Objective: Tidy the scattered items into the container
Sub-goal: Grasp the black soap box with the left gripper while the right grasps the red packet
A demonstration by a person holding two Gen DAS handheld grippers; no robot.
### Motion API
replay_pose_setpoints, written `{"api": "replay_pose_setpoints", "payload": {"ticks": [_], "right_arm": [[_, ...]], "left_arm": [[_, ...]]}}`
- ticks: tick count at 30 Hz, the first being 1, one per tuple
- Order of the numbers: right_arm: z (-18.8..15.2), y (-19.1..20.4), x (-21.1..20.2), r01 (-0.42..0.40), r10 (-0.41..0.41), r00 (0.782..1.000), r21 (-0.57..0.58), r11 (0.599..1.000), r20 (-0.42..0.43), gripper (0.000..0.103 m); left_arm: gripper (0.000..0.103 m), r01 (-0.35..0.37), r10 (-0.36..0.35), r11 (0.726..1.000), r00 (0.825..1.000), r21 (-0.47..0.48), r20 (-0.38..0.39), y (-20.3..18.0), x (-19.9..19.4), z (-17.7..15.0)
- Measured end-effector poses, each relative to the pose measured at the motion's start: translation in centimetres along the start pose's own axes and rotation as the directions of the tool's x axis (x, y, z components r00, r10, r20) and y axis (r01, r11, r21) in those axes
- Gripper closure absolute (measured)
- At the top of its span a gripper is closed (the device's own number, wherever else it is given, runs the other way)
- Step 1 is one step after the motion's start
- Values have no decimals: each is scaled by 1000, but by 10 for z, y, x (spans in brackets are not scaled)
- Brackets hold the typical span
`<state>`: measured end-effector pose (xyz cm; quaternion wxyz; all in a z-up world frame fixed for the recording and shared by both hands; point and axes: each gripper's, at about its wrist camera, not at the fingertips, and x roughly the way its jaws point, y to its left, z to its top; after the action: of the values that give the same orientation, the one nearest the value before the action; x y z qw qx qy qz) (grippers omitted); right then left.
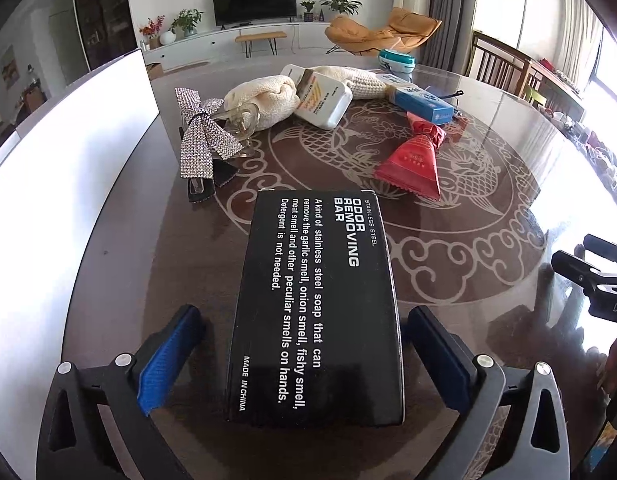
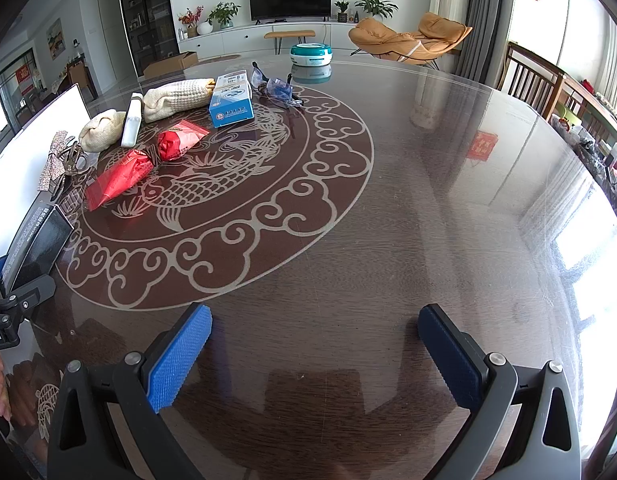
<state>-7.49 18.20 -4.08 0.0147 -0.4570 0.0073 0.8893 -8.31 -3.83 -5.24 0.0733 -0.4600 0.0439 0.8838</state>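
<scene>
Left gripper (image 1: 304,354) fingers stand apart around the black box (image 1: 314,312), apparently clear of it; right gripper (image 2: 314,356) gapes empty over the table (image 2: 428,220).

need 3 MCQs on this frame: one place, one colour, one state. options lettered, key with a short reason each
1. Where is the black box?
A. between the left gripper's fingers
B. on the blue box
C. beside the teal case

2. What colour is the twisted foil packet?
A. green
B. red
C. yellow

3. How does the right gripper stand?
A. shut on the packet
B. shut on the white bottle
C. open, nothing between its fingers

Key:
1 A: the left wrist view shows the box flanked by both pads, with a gap on each side.
2 B: it shows red in both views.
3 C: only the table shows between its spread blue pads.
</scene>
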Motion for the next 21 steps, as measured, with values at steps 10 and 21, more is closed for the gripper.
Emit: {"api": "replay_pose_setpoints", "payload": {"ticks": [10,21], "right_arm": [[5,3,1,-12,12,1000,18,1000,-17,0],[106,97,56,-327,350,932,199,924,-94,0]], "left_arm": [[0,0,0,1000,1000,0,1,-1,0,0],[0,0,0,1000,1000,1,1,-1,1,0]]}}
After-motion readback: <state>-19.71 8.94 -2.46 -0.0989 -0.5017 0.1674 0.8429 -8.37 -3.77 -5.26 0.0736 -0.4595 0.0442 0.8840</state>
